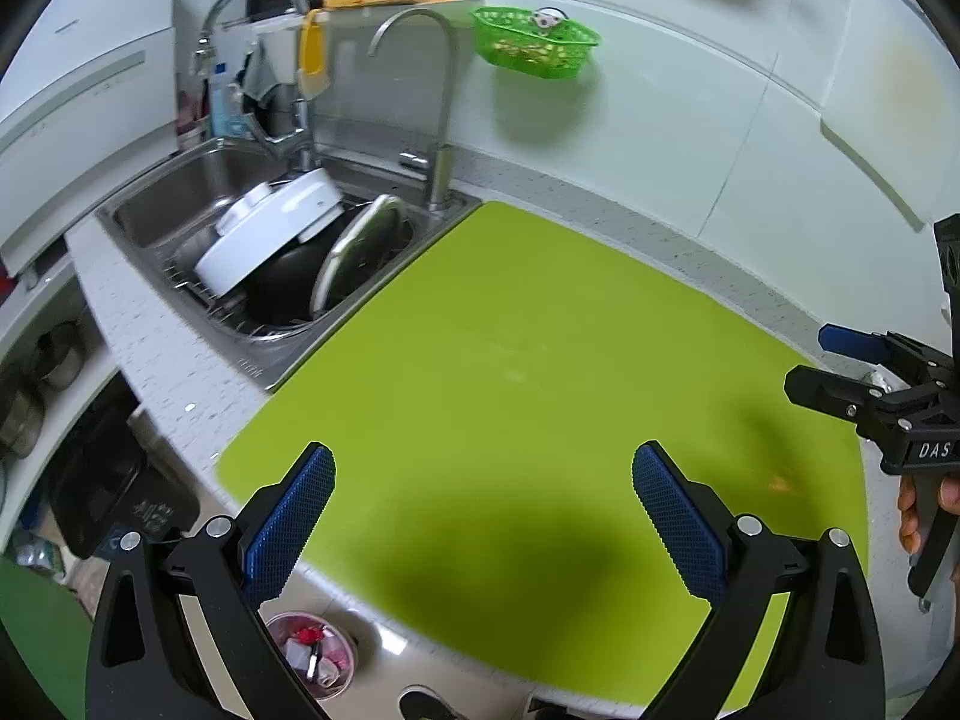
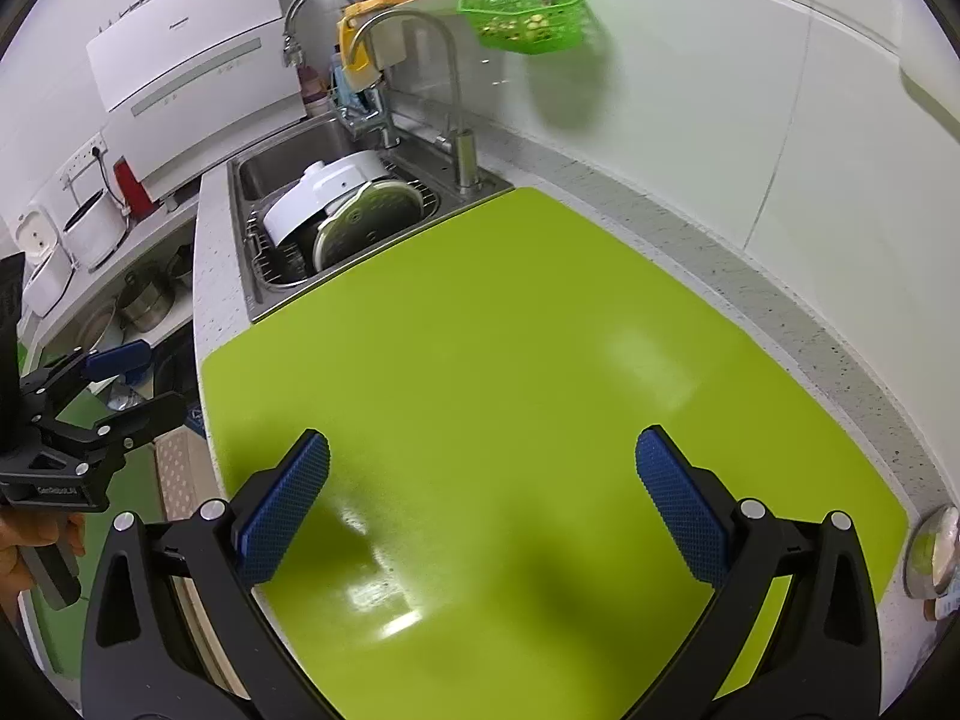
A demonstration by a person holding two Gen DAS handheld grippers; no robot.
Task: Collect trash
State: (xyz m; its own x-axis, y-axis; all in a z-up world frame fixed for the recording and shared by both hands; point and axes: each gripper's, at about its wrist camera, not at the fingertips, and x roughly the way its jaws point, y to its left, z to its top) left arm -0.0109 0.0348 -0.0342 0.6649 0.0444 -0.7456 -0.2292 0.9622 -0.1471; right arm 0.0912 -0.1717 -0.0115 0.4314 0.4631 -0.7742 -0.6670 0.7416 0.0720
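Observation:
A lime-green mat (image 1: 510, 360) covers the counter and also fills the right wrist view (image 2: 510, 360). My left gripper (image 1: 483, 510) is open and empty above the mat's near edge. My right gripper (image 2: 483, 504) is open and empty above the mat. It also shows at the right edge of the left wrist view (image 1: 840, 360), open. The left gripper shows at the left of the right wrist view (image 2: 129, 381), open. A small orange scrap (image 1: 780, 484) lies on the mat's right side. A trash bin (image 1: 312, 654) with red and white scraps stands on the floor below the counter.
A steel sink (image 1: 198, 192) with a white lid, pans and two taps lies at the far left of the mat. A green basket (image 1: 534, 42) hangs on the white wall. A round steel lid (image 2: 933, 552) lies on the counter right of the mat. Shelves with pots stand left.

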